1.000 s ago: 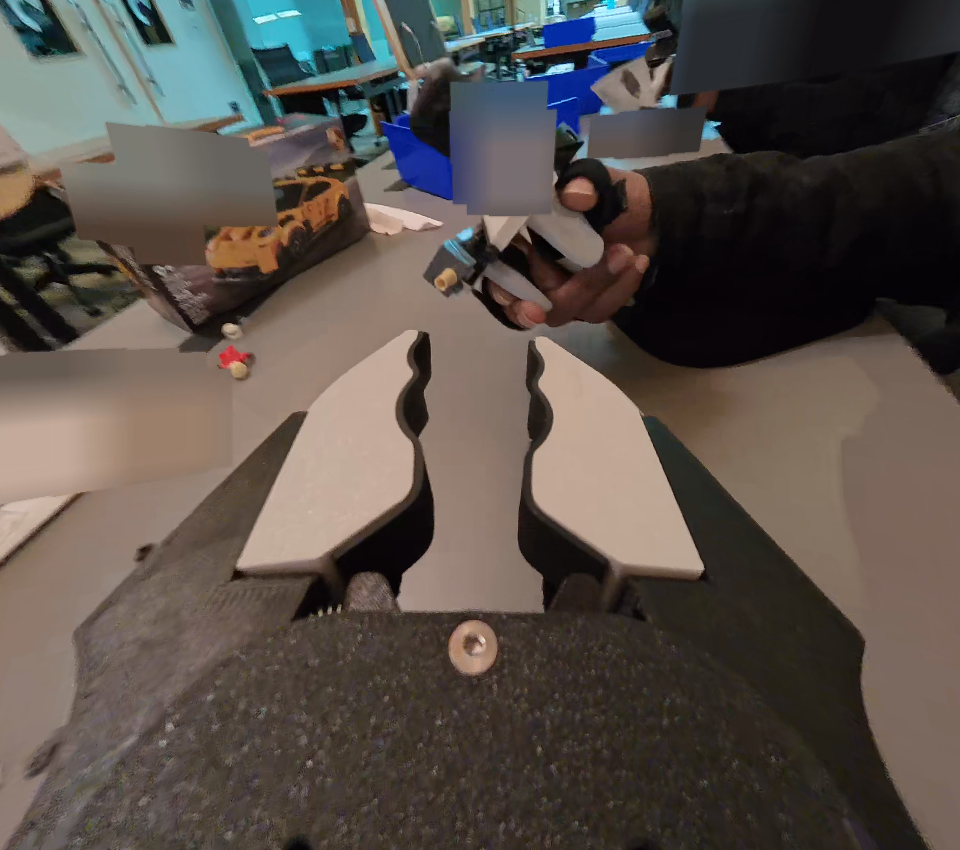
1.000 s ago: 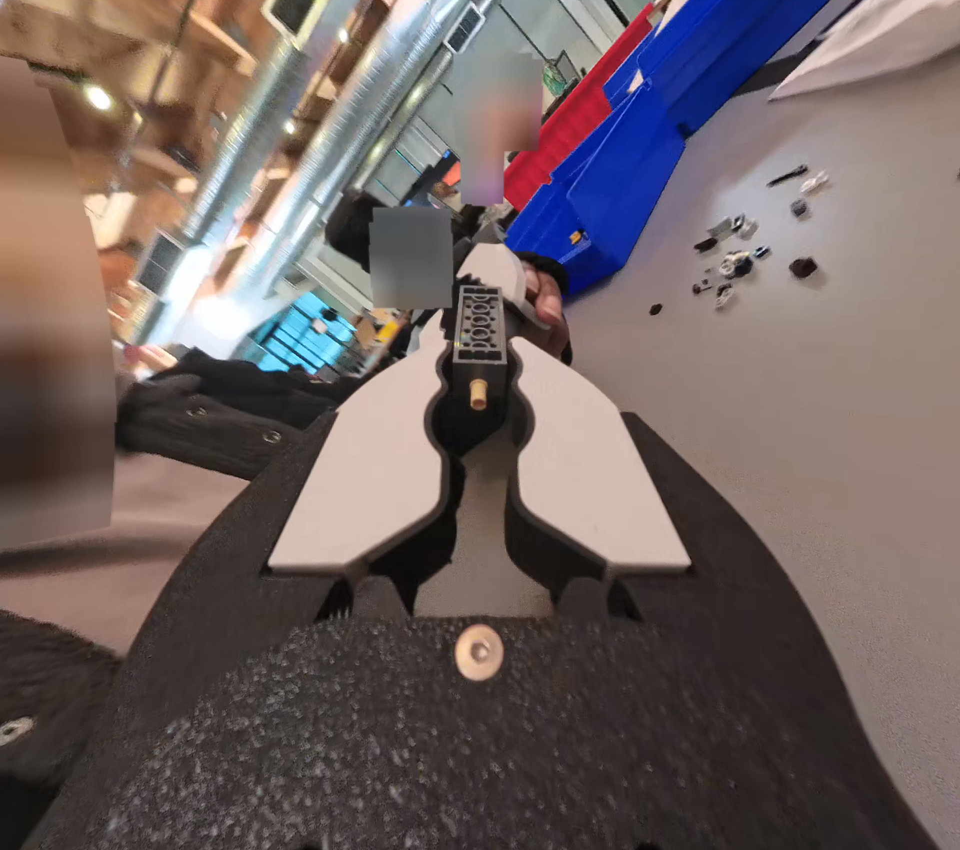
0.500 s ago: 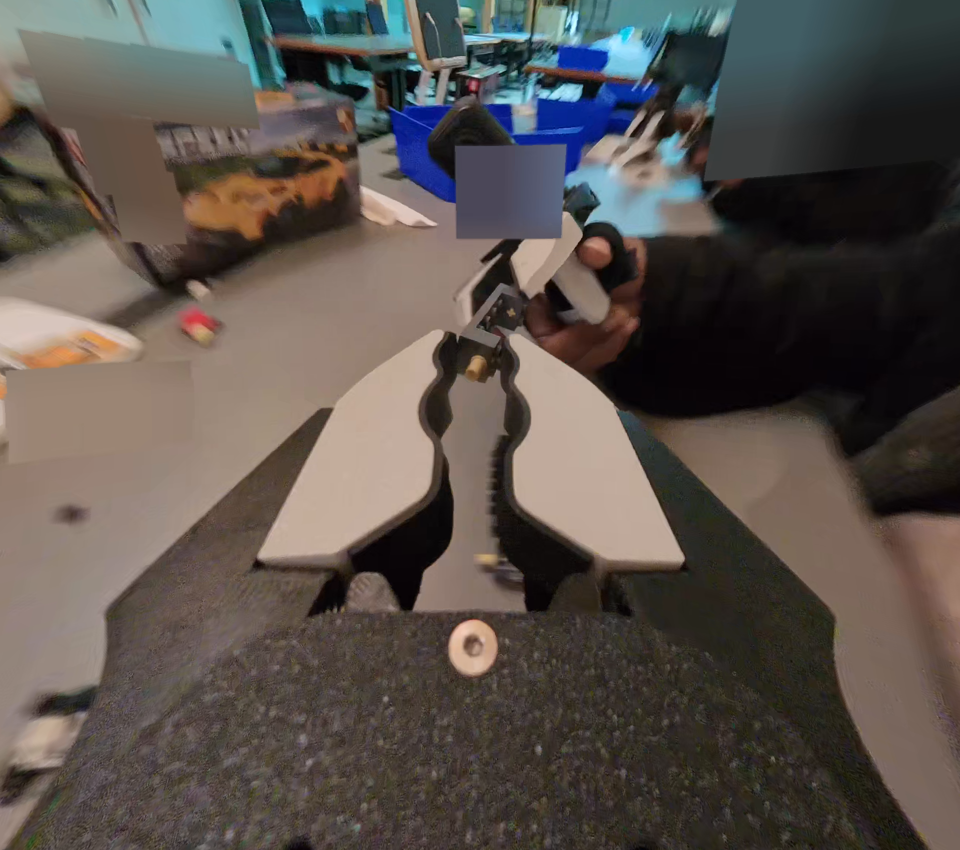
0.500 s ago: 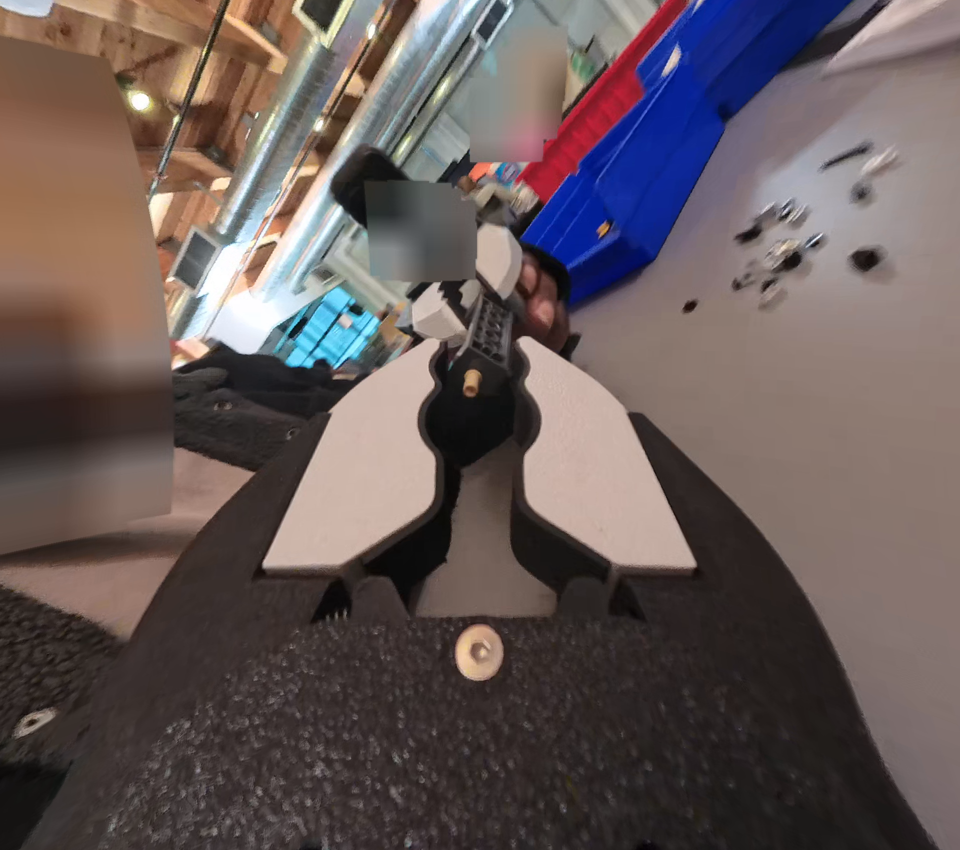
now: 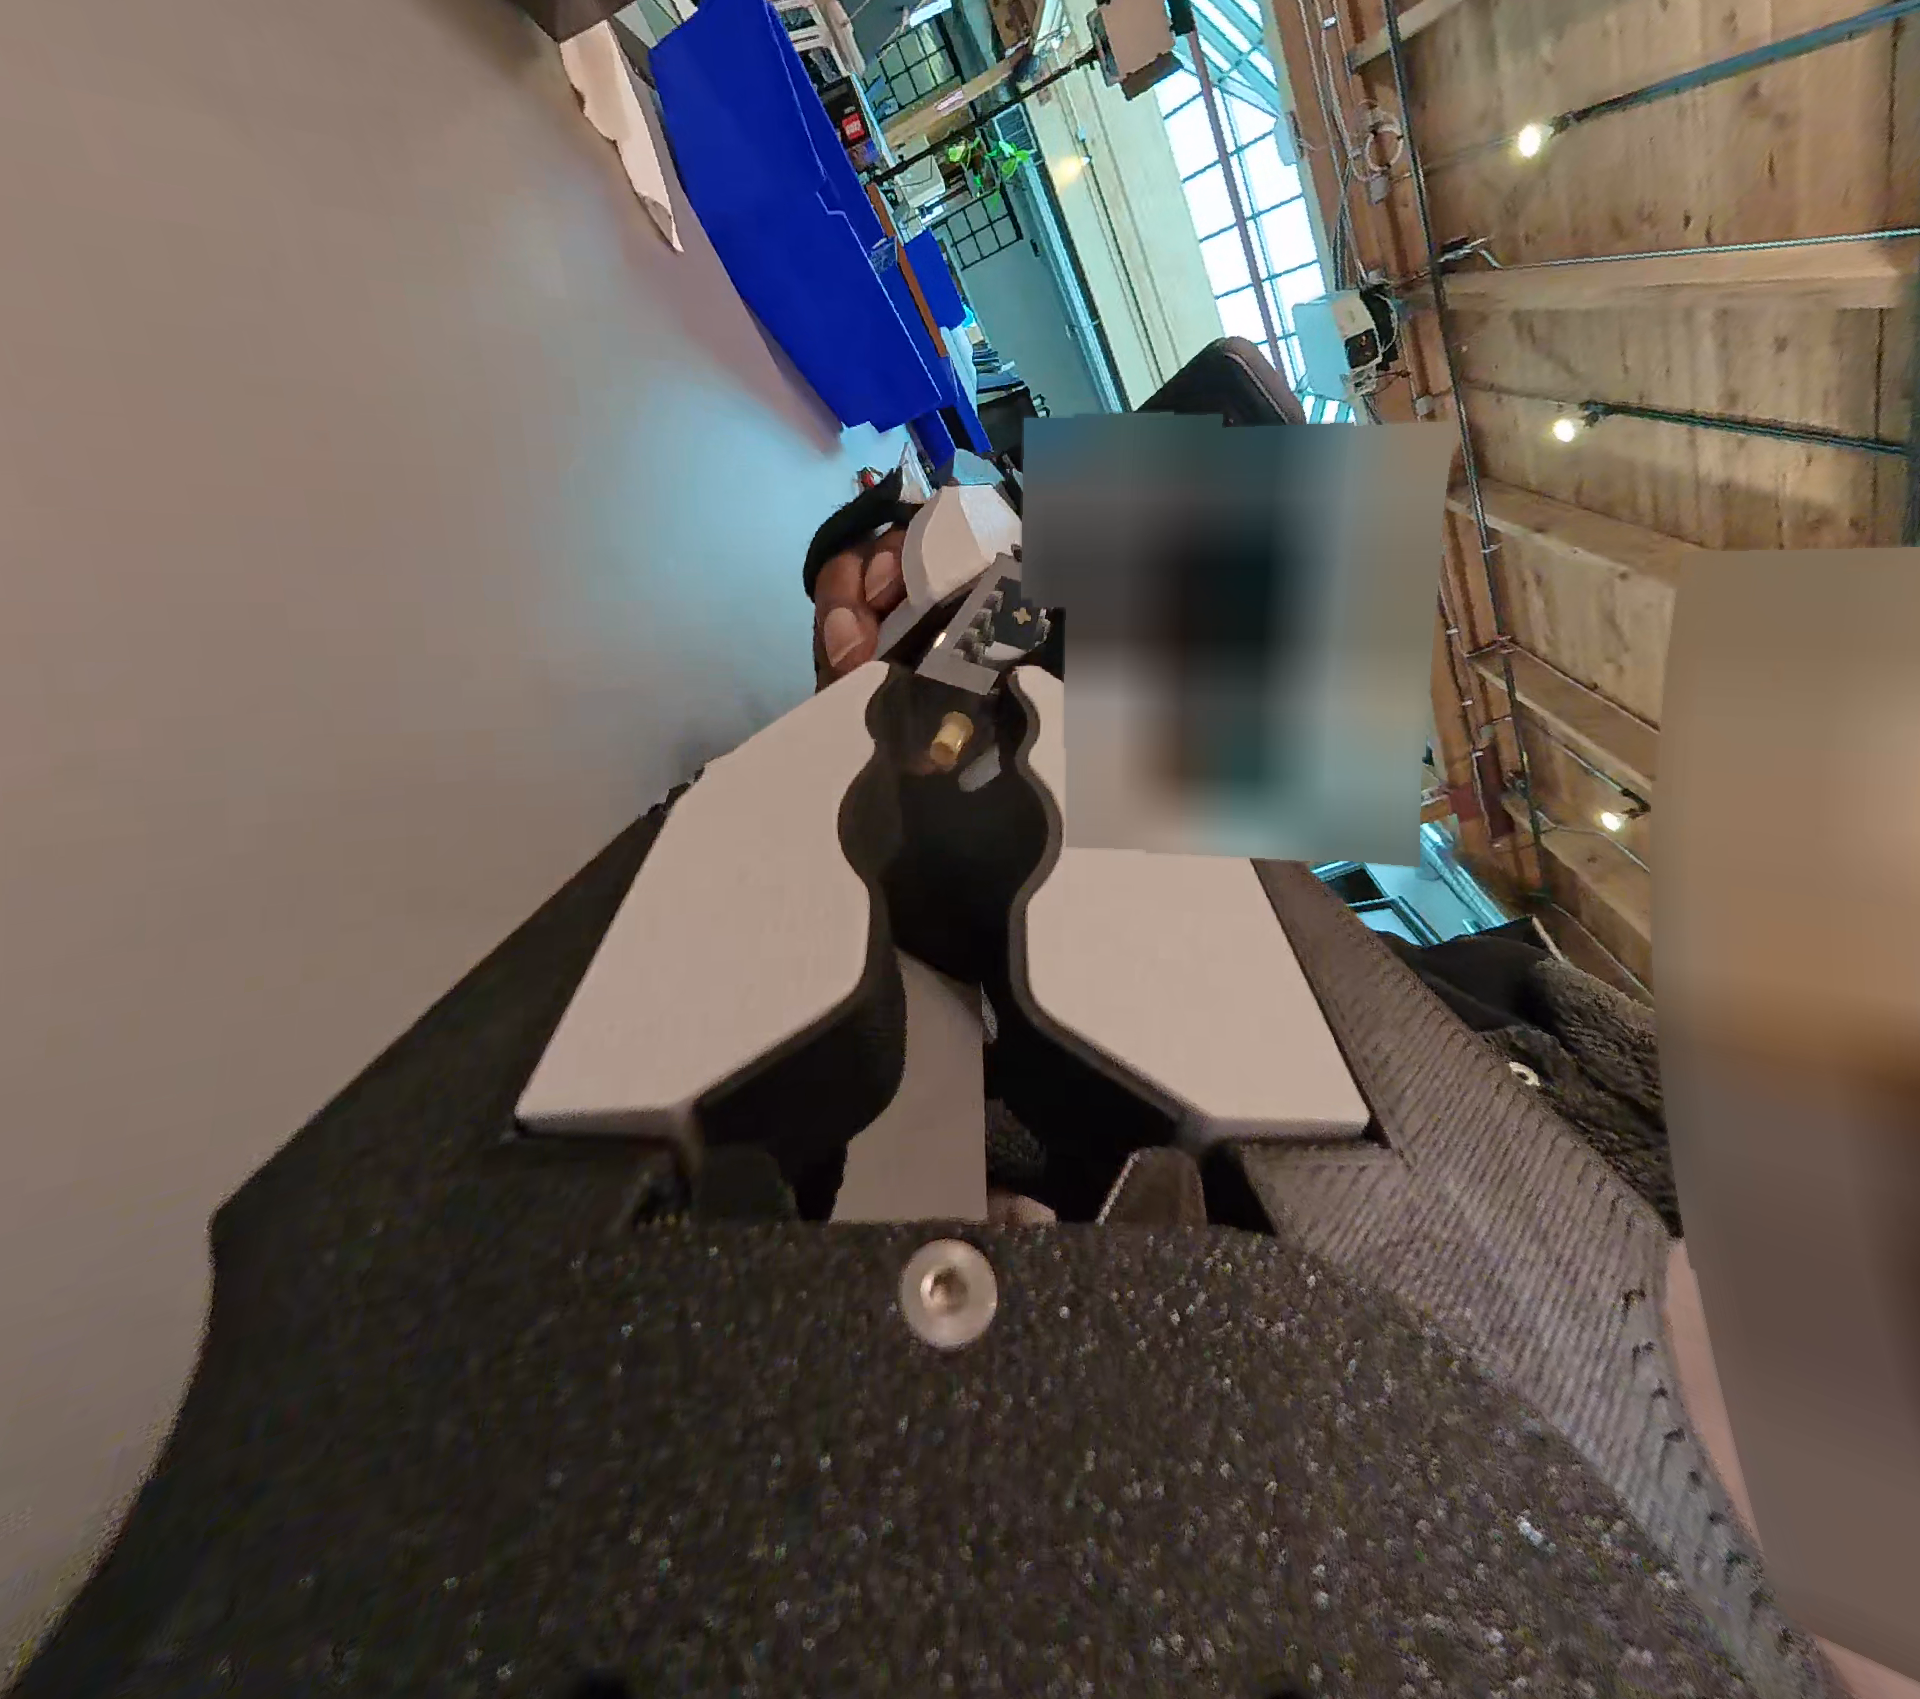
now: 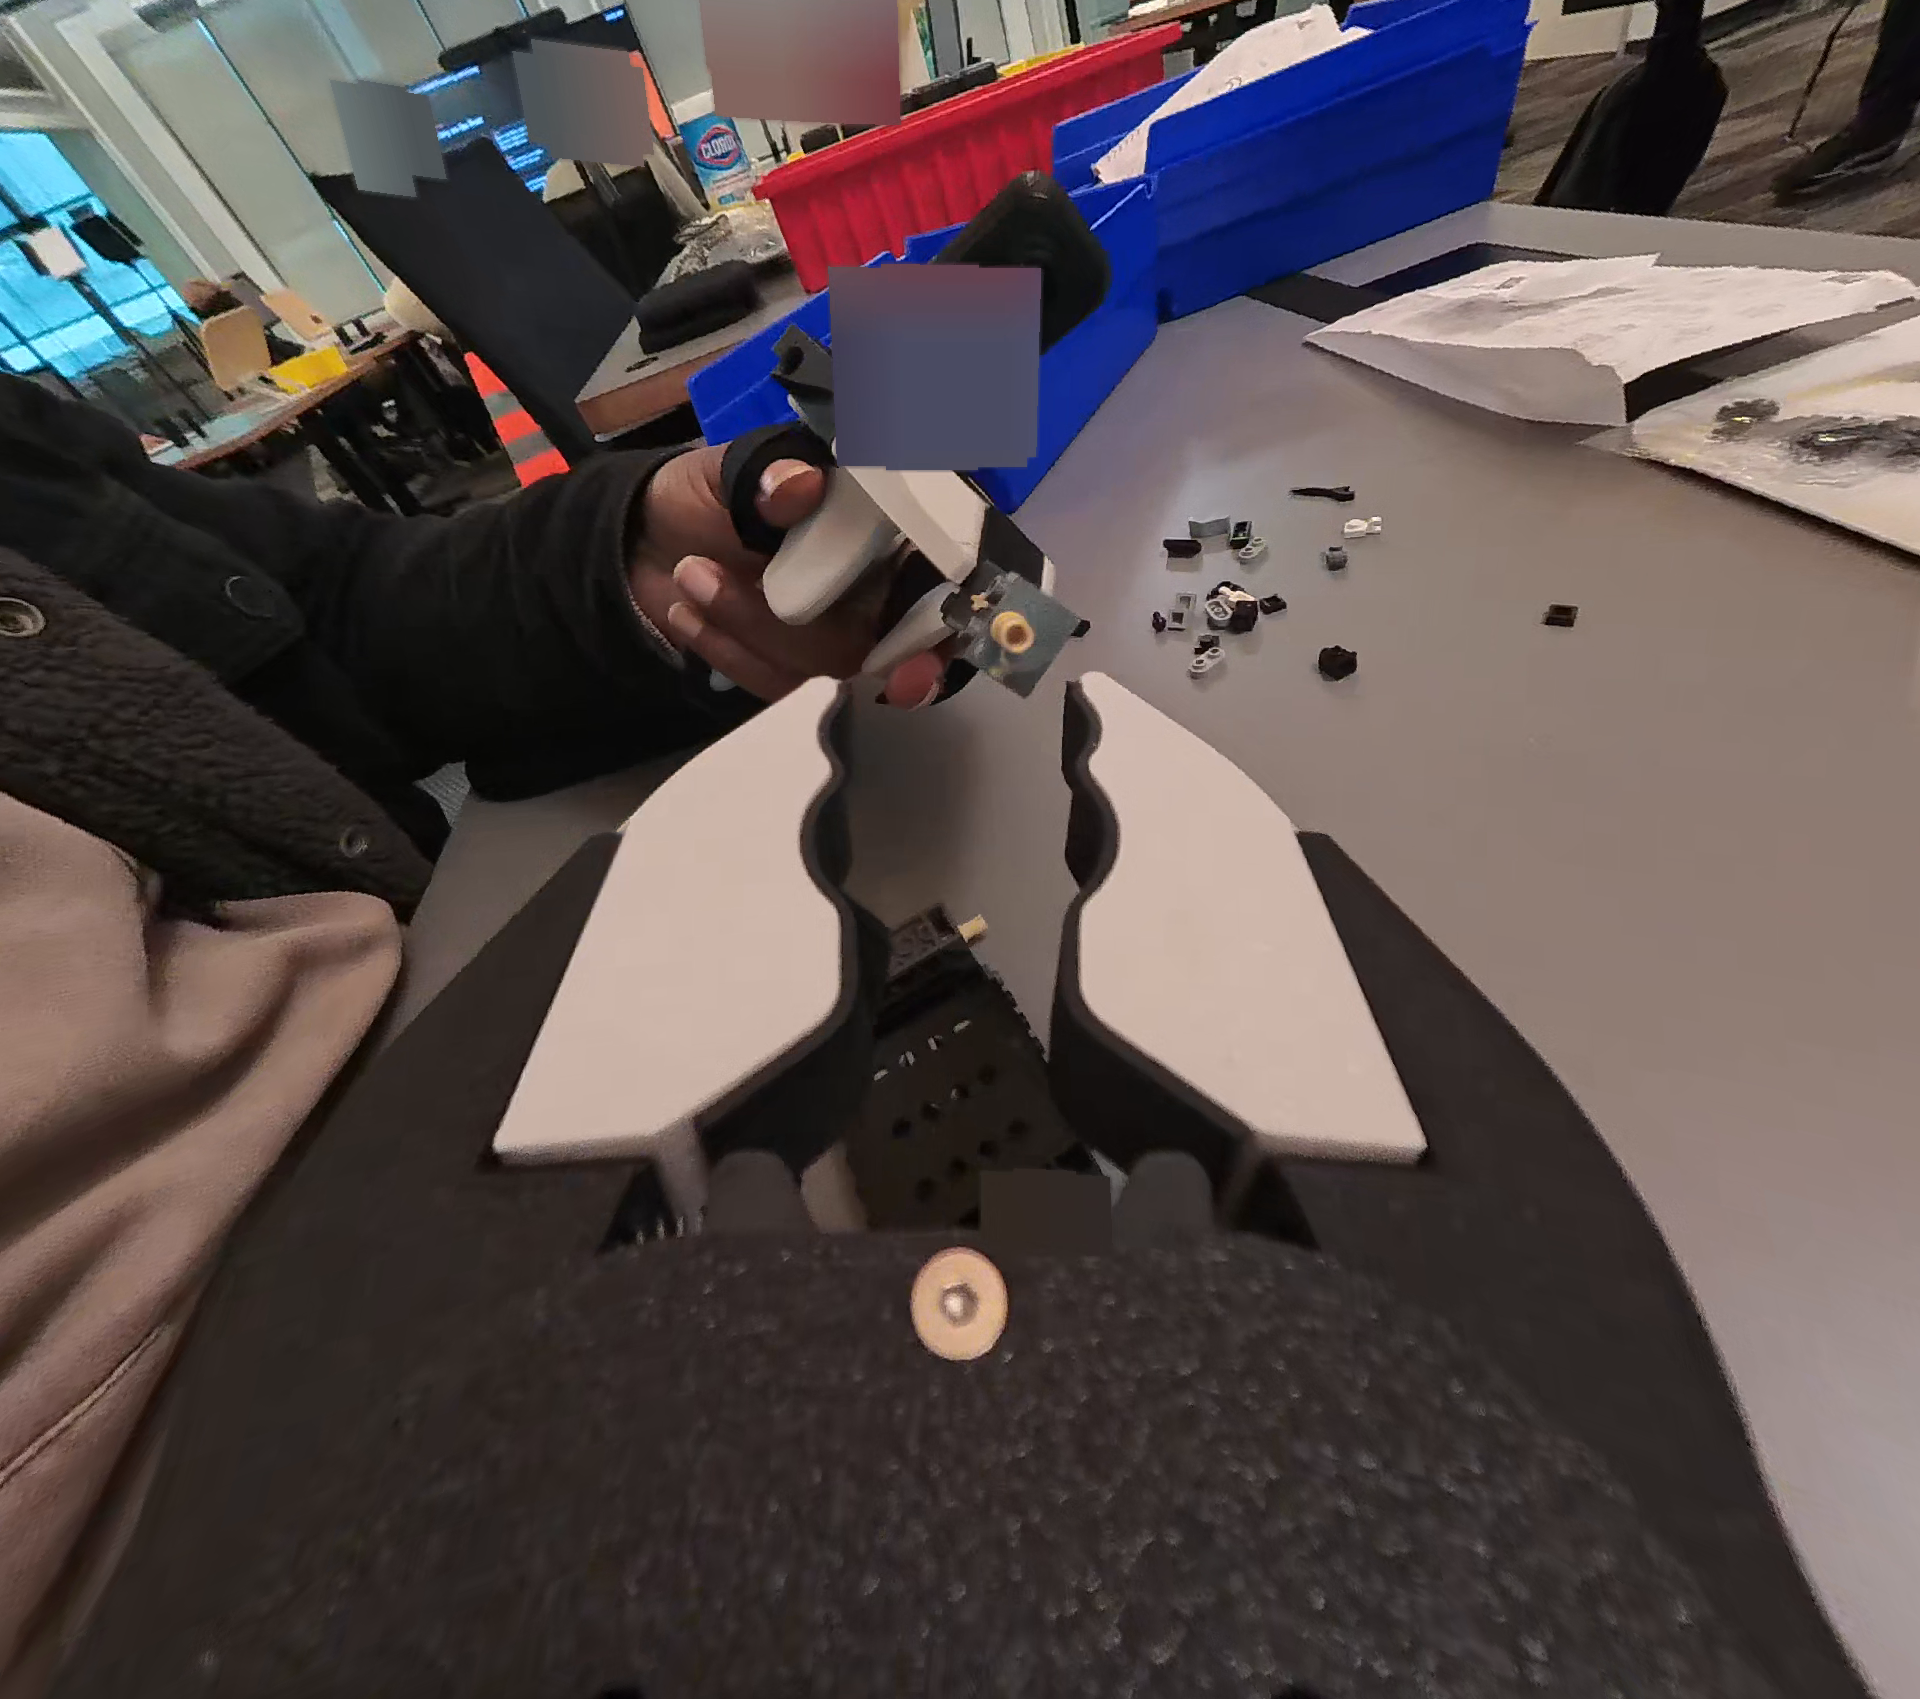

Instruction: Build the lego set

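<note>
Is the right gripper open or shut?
Open. The right gripper has its fingers wide apart, gripping nothing.

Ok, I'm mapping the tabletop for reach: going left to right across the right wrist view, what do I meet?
black sleeve → hand → grey lego piece with a tan pin → scattered small parts → lone black part

Small grey lego piece point(image 6: 1006, 633) with a tan peg in its face, held off the table at the tips of the left gripper point(image 6: 966, 610), tilted. Black studded lego assembly point(image 6: 951, 1057) with a tan peg lies on the grey table below. Loose small black, grey and white lego parts point(image 6: 1236, 600) scattered on the table beyond.
</note>
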